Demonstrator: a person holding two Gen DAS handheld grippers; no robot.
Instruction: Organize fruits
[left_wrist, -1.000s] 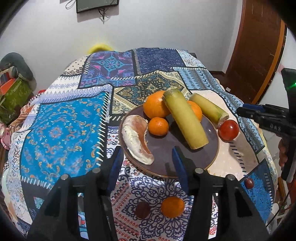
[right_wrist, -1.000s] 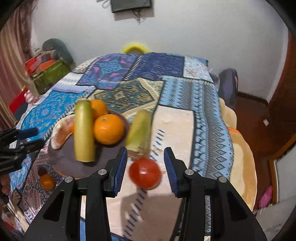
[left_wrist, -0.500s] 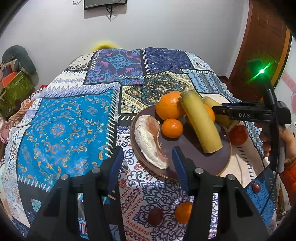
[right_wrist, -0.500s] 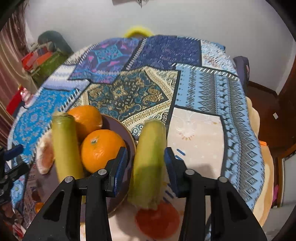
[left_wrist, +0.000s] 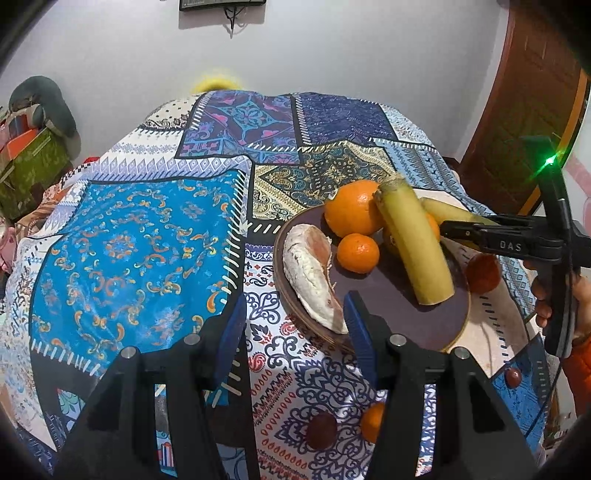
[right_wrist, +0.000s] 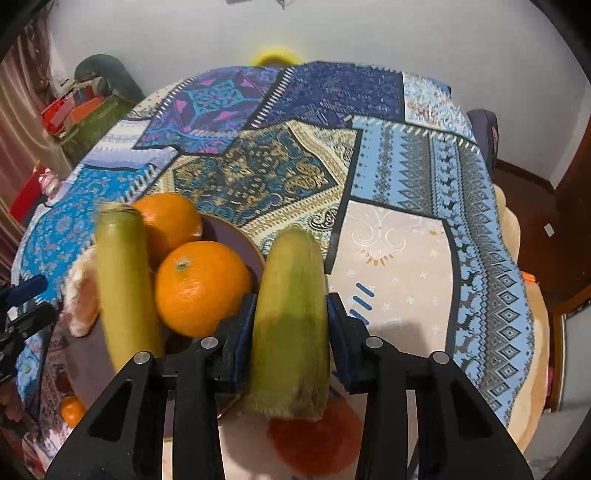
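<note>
Green-yellow banana (right_wrist: 291, 325) lies off plate (right_wrist: 236, 236), right of rim, between right gripper (right_wrist: 291, 332) pads, which have just been closing, now pressing its sides. Risk: round skin slips on lift, rolls onto tomato (right_wrist: 314, 439) beneath. Left gripper (left_wrist: 295, 332) released, empty, near plate edge. Earlier, right gripper framed tomato.
</note>
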